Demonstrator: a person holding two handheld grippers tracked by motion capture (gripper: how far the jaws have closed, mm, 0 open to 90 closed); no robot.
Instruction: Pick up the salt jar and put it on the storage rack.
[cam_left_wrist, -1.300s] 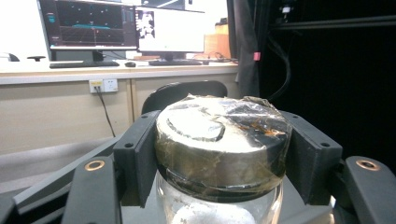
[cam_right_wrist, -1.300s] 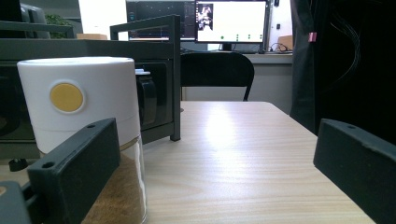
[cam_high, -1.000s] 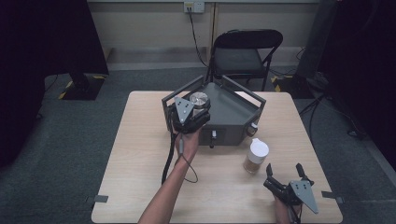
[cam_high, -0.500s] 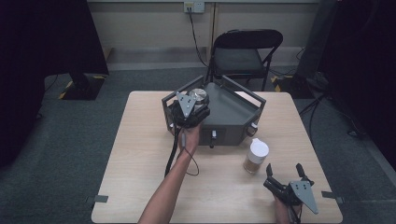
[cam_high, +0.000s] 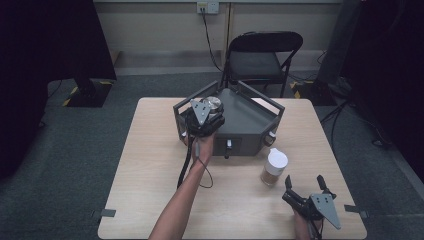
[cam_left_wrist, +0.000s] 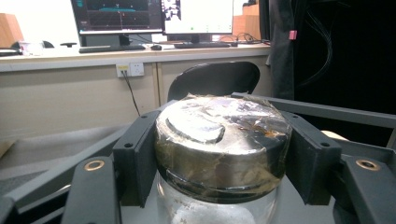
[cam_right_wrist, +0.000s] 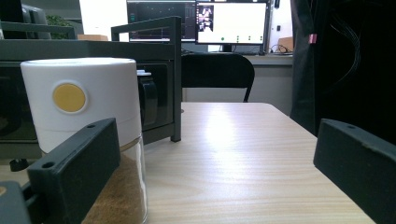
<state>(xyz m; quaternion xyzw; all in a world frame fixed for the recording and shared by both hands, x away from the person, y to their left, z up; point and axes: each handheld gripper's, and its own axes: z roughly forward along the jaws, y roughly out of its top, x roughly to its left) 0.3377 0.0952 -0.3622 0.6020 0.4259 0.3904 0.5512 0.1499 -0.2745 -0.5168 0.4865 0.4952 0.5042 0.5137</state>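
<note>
Left gripper view: left gripper (cam_left_wrist: 223, 154) pinching the glass jar's metal lid (cam_left_wrist: 223, 140), close up | high view: jar atop grey rack (cam_high: 250, 120) at desk (cam_high: 150, 165) far edge | right gripper (cam_high: 304, 187) spread near front-right corner beside white-capped spice jar (cam_high: 274, 167)

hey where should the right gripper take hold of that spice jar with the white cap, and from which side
Judging by its pose, grip the clear glass jar with the white cap across its round cap or upper body, coming in level from the person's side. It stands upright on the wooden table, and the open right gripper already faces it.
</note>
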